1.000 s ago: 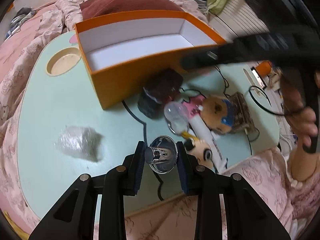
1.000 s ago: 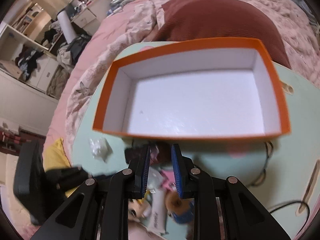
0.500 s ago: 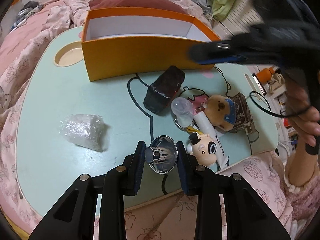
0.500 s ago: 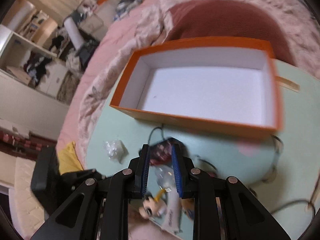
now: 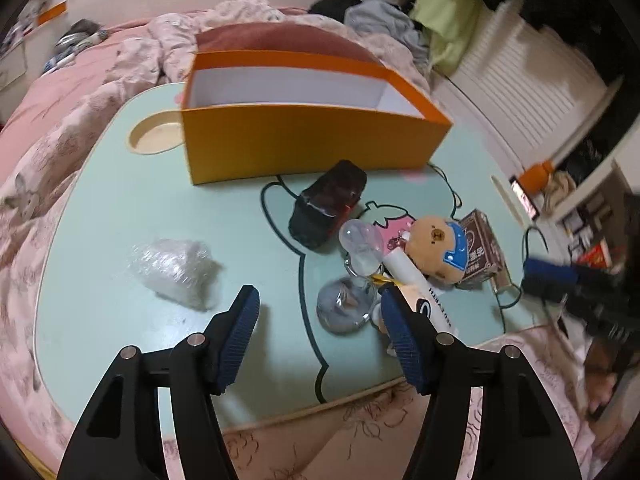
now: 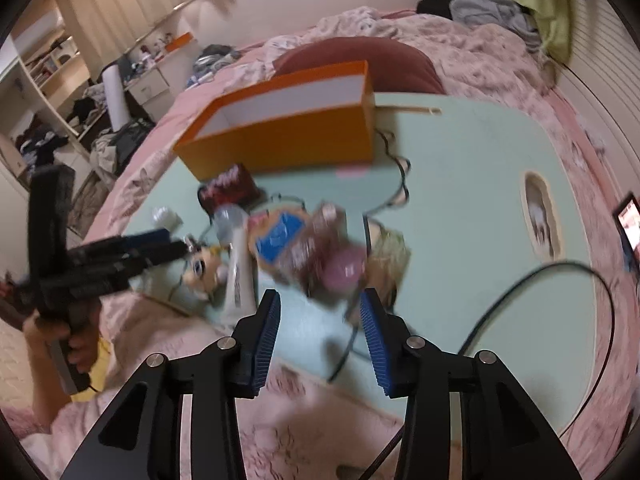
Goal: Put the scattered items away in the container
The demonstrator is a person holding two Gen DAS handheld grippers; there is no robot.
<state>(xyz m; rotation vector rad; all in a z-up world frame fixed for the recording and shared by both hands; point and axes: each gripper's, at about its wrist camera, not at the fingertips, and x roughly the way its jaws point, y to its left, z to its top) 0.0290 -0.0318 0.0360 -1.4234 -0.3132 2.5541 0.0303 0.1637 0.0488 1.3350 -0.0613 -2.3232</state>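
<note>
An empty orange box (image 5: 304, 140) stands at the far side of a mint lap table (image 5: 120, 216). My left gripper (image 5: 320, 316) is open above the table's near edge, with a shiny silver round object (image 5: 346, 308) lying between its fingers. Around it lie a clear plastic bag (image 5: 176, 272), a black pouch (image 5: 328, 204), a clear bulb (image 5: 360, 248), a bear plush (image 5: 438, 248), a white tube (image 5: 420, 288) and a brown packet (image 5: 480, 248). My right gripper (image 6: 320, 320) is open and empty, low over the blurred pile (image 6: 312, 248). The box also shows in the right wrist view (image 6: 288, 136).
Pink bedding (image 5: 48, 128) surrounds the table. A round cup recess (image 5: 154, 138) lies left of the box. A black cable (image 6: 520, 300) loops over the table's right side. A phone (image 6: 630, 220) lies at the far right. A dark red pillow (image 5: 280, 40) sits behind the box.
My left gripper has opened and released the silver object onto the table. My right gripper has dropped from above the box to low over the pile and opened wider.
</note>
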